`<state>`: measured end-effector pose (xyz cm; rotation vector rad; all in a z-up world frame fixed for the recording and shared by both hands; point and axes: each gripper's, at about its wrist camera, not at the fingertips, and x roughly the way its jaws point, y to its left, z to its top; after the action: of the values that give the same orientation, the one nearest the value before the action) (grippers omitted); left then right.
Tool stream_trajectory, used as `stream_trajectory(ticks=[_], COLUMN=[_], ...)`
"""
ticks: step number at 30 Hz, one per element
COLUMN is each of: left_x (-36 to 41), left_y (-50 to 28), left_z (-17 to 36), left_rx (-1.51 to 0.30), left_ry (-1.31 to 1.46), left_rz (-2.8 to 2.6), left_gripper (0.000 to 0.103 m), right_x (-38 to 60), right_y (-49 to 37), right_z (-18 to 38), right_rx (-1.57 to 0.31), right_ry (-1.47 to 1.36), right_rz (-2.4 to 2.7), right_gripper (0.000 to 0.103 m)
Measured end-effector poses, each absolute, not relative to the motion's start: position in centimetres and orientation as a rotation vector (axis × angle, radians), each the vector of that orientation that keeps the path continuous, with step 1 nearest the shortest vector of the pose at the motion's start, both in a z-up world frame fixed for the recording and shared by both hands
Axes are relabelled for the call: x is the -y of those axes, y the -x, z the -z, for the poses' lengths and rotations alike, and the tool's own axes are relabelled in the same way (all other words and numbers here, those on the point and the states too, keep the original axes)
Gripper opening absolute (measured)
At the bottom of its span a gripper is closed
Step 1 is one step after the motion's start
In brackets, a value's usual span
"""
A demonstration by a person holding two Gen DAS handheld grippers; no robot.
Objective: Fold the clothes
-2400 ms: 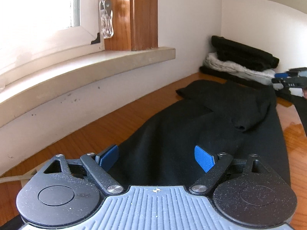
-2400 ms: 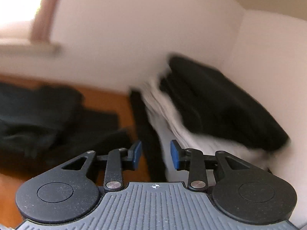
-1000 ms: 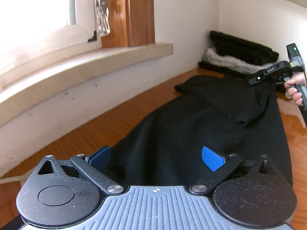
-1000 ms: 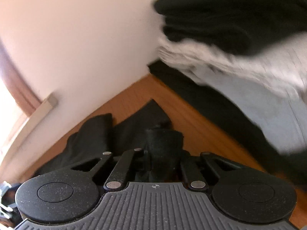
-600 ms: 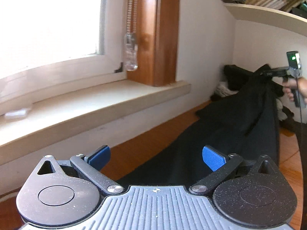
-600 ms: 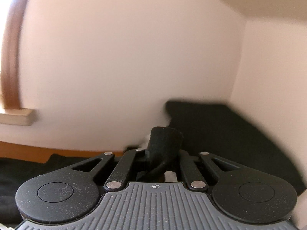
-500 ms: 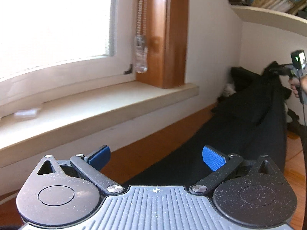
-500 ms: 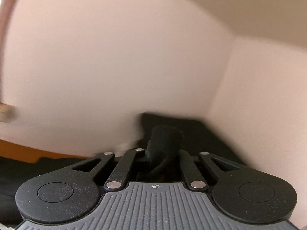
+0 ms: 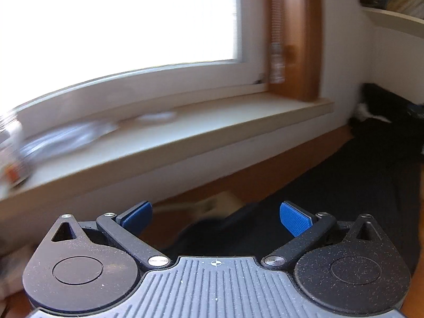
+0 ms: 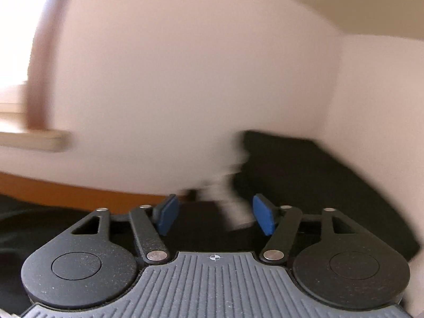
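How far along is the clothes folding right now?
Done: a folded stack sits in the corner. In hand: nothing; the right gripper is opening with no cloth between its pads, and the left gripper is open. Left: the black garment lies long and unfolded on the table.

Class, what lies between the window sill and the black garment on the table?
In the left wrist view, white wall and bare wooden table separate window sill from black garment.

1. Daylight floods through the window [image 9: 119, 18], blown out to pure white; the windowsill [image 9: 185, 132] curves with fisheye distortion.
2. Right wrist view is heavily motion-blurred; the wall [image 10: 185, 79] smears; edges bend.
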<state>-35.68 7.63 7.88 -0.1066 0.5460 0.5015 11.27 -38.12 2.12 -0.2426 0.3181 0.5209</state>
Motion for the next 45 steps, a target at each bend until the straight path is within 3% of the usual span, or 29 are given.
stream_trajectory(ticks=[11,16,20,24,29,30,33,41,45], left_x=[-9.8,-11.9,-13.2,-13.6,-12.4,-12.2,-11.5,-8.3,-8.0], left_y=[49.1,50.0,48.8,48.4,48.7,48.9,49.3,50.3,50.0], left_z=[-6.2,-5.7,-4.8,-4.3,-4.7,-4.7,-4.6,-6.0,-6.0], left_rx=[-0.528,-0.472,-0.485,-0.479,-0.471,-0.466,-0.447,-0.396,-0.434], left_ry=[0.226,0.302,0.318,0.333,0.299,0.297,0.283,0.236,0.213], left_rz=[-0.658,-0.636,-0.618,-0.582,-0.564,-0.567,-0.581,-0.568,-0.593], left_gripper=[0.103,0.102,0.095,0.071,0.052,0.039,0.032,0.031,0.04], right_x=[29.9,28.7,29.2,28.7,28.1,27.5,24.7,9.1,0.7], right_y=[-4.7,-4.8,-5.5,-5.1,-4.1,-3.6,-1.9,8.1,14.2], right_z=[3.8,5.0,5.2,5.7,5.7,5.5,3.9,-1.1,-1.6], right_rx=[-0.457,-0.504,-0.546,-0.601,-0.561,-0.536,-0.482,-0.34,-0.314], right_ry=[0.174,0.197,0.172,0.159,0.207,0.233,0.282,0.424,0.504], right_rz=[-0.885,-0.892,-0.883,-0.867,-0.868,-0.875,-0.939,-1.363,-1.559], right_gripper=[0.072,0.074,0.077,0.077,0.077,0.077,0.076,0.076,0.076])
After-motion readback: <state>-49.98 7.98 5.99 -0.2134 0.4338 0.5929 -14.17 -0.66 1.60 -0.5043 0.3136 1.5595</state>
